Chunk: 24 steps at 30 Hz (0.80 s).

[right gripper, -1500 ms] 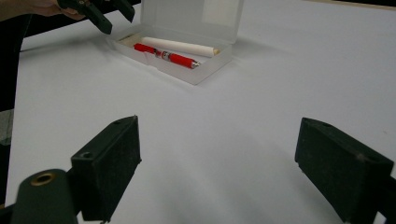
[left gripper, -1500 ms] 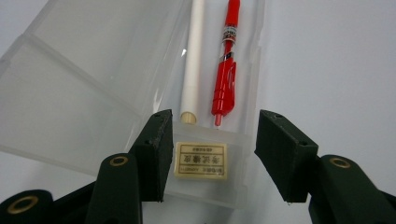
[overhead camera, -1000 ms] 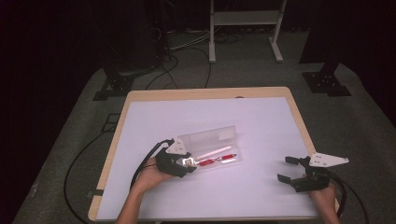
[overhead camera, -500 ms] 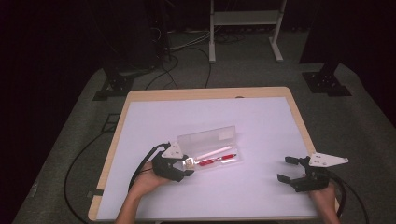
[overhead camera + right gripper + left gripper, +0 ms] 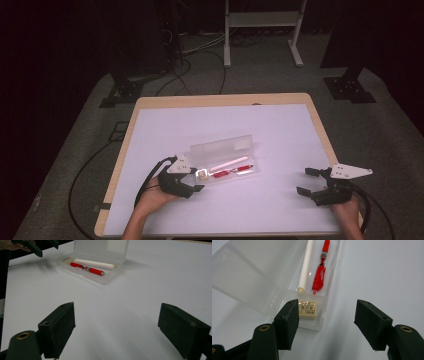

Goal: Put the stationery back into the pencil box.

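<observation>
The left gripper point(image 5: 196, 182) sits at the table's point(image 5: 280, 125) seven o'clock, just off the near end of the open clear pencil case point(image 5: 225, 160), and its jaws have just been opening: in the left gripper view they stand wide with nothing between them. Compared with a second ago the hand has eased slightly back from the case. The eraser point(image 5: 307, 309) lies in the case's near end, beside the white stick point(image 5: 305, 266) and the red pen point(image 5: 320, 272); I judge it has just been dropped in, so closing the lid point(image 5: 220, 146) comes next. The right gripper point(image 5: 312, 182) rests at five o'clock, well apart, spread wide and empty.
</observation>
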Each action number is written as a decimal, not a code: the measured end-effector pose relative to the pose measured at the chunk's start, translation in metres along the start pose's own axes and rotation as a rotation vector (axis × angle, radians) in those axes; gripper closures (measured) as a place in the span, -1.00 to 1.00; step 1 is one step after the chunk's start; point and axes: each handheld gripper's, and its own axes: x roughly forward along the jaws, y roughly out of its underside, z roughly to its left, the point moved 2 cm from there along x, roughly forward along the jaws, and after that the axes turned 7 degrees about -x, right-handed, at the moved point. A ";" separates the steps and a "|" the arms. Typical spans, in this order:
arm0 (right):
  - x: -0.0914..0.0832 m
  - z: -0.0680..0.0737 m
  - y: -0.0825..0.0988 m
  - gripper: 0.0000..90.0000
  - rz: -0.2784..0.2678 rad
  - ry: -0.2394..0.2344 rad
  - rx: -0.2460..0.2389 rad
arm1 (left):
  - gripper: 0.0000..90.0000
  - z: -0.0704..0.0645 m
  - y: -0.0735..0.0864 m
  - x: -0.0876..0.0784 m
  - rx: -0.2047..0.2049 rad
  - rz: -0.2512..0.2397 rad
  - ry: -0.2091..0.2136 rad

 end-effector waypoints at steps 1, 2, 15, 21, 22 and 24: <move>0.000 0.000 0.000 -0.70 0.000 0.001 0.000 | -0.22 0.000 0.001 0.000 0.001 -0.003 -0.002; 0.000 0.000 0.000 -0.70 0.001 0.001 0.000 | -0.22 -0.001 0.002 -0.001 0.001 -0.006 -0.002; 0.001 0.000 0.000 -0.70 0.005 0.004 -0.002 | -0.27 -0.004 0.010 -0.008 -0.010 -0.024 -0.010; 0.001 0.000 0.000 -0.70 0.006 0.005 -0.001 | -0.31 -0.006 0.013 -0.010 -0.019 -0.028 -0.008; 0.001 0.000 0.000 -0.70 0.006 0.006 -0.001 | -0.31 -0.006 0.014 -0.011 -0.018 -0.031 -0.009; 0.001 0.000 0.000 -0.70 0.006 0.006 -0.002 | -0.33 -0.006 0.015 -0.012 -0.026 -0.036 -0.011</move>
